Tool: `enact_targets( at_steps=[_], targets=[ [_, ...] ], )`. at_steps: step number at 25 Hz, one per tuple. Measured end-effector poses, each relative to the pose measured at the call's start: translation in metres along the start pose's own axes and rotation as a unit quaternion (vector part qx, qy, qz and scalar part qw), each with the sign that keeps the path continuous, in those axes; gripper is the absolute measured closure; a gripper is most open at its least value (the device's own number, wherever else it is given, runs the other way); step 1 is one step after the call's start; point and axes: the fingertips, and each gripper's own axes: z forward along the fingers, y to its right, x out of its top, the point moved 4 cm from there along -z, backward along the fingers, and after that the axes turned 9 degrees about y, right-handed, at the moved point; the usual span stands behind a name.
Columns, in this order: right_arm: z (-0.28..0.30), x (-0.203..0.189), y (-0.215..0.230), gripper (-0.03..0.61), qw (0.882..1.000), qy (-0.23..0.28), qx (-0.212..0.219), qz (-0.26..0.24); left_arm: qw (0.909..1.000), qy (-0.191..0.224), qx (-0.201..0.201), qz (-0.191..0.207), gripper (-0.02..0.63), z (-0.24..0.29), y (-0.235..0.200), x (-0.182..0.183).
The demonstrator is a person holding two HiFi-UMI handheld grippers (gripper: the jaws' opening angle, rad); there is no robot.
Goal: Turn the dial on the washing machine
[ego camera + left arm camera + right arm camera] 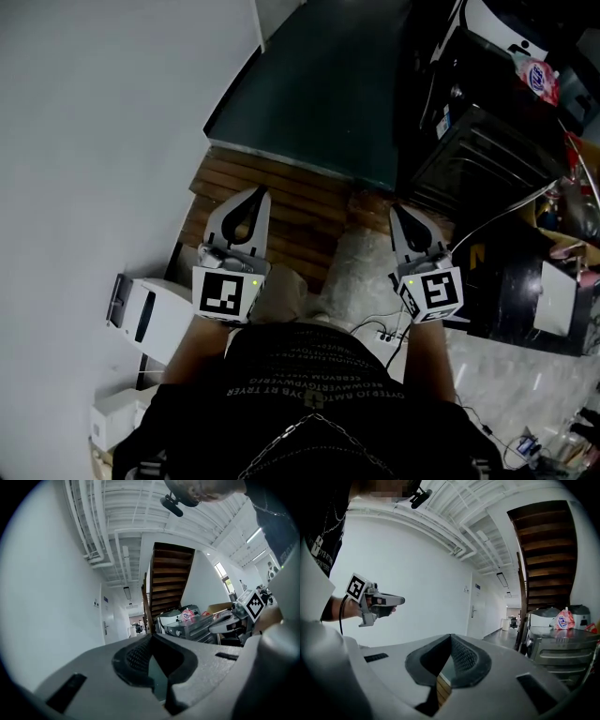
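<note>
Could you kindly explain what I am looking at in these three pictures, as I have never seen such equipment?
There is no robot here: a person holds a hand tool with two jaws in each hand, the left gripper and the right gripper. The head view comes from a camera on the person's head, looking down at both. The other two come from cameras riding on each gripper, looking along its jaws. Both pairs of jaws are closed and hold nothing. Ahead lie wooden stairs; appliances stand at the right.

Black lettered T-shirt [309,370], metal chain [298,428]
</note>
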Motion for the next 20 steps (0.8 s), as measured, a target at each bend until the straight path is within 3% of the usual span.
enact_targets(
  at_steps=[9,15,20],
  targets=[
    [0.067,-0.010,0.028,0.581,1.000,-0.005,-0.003,-0.013,0.9999,-0.007,-0.007,-0.003,0.611,0.072,-0.040,-0.032],
    [0.155,-0.024,0.042,0.581,1.000,-0.011,0.000,-0.018,0.9999,-0.012,-0.005,-0.007,0.611,0.129,-0.100,-0.069],
    [0.251,-0.025,0.054,0.581,0.999,-0.030,-0.001,-0.012,0.9998,-0.007,-0.013,0.010,0.611,0.185,-0.168,-0.079]
  ],
)
